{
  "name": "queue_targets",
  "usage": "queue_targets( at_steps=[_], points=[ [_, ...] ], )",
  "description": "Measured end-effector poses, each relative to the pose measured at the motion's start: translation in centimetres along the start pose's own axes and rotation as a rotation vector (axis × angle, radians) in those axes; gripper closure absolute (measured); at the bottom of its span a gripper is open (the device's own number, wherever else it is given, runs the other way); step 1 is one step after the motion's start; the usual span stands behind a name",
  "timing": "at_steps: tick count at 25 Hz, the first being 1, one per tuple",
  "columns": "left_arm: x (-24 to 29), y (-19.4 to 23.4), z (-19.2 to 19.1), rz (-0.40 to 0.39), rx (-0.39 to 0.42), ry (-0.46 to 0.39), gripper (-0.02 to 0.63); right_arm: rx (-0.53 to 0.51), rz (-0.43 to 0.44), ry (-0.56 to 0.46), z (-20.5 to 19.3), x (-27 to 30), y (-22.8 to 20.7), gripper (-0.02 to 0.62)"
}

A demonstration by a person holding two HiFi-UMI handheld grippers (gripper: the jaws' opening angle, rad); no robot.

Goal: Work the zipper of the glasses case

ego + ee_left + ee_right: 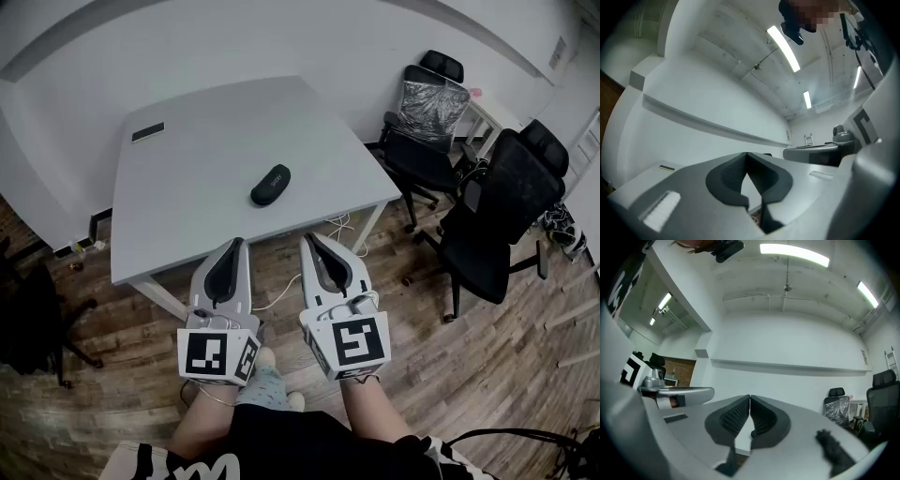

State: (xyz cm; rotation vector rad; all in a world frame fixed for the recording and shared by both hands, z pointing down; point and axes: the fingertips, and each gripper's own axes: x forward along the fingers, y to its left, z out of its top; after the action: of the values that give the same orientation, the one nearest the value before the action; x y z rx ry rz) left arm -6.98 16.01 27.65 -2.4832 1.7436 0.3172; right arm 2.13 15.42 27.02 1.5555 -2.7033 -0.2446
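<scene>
Well, the biggest thing in my head view is the wooden floor, and the grey table stands on it against the white wall. Two black office chairs stand off the table's right side. The farther chair has a plastic-wrapped back, and the nearer chair is well clear of the tabletop.

I hold both claws side by side over the floor, just short of the table's near edge, with a gap between them. The left gripper has its jaws together, tips meeting with nothing between them, as its own view confirms. The right gripper is likewise closed and empty, its ribbed pads touching at the tip. Each carries a marker cube with black-and-white square patterns that hold no letters.

The glasses case, a dark oval, lies flat on the table ahead of the claws. It sits on the near half, set back from the near edge, and neither gripper touches it. Its lid bears a pale print too small for me to read. Bare tabletop surrounds it on every side, so there is open room to come in from the front or from either flank.

A small dark slab lies near the far left corner, well apart from the case.
</scene>
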Motion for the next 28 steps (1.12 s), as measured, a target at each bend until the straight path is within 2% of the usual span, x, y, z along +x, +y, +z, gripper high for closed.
queue_targets(
  at_steps=[8,16,21,24,26,28],
  points=[
    [6.7,5.1,-3.2,-0.01,0.008,0.014,0.618,-0.039,-0.004,0.006,-1.8,7.9,-2.2,0.588],
    [19.0,11.2,-5.9,-0.134,-0.014,0.024,0.604,-0.04,-0.05,0.003,-3.0,21.6,-6.2,0.588],
    [23.6,12.6,-7.2,-0.195,-0.003,0.051,0.604,-0.048,-0.067,0.031,-3.7,25.6,-8.0,0.588],
    [25.8,12.8,-9.3,-0.228,0.004,0.136,0.585,-0.041,-0.091,0.034,-4.1,26.2,-9.7,0.588],
    [27.3,13.6,-11.9,-0.25,-0.046,0.252,0.479,-0.044,-0.099,0.033,-4.1,26.6,-10.8,0.588],
    [28.6,14.7,-15.0,-0.27,-0.117,0.388,0.424,-0.052,-0.103,0.037,-4.2,26.9,-11.7,0.588]
  ],
)
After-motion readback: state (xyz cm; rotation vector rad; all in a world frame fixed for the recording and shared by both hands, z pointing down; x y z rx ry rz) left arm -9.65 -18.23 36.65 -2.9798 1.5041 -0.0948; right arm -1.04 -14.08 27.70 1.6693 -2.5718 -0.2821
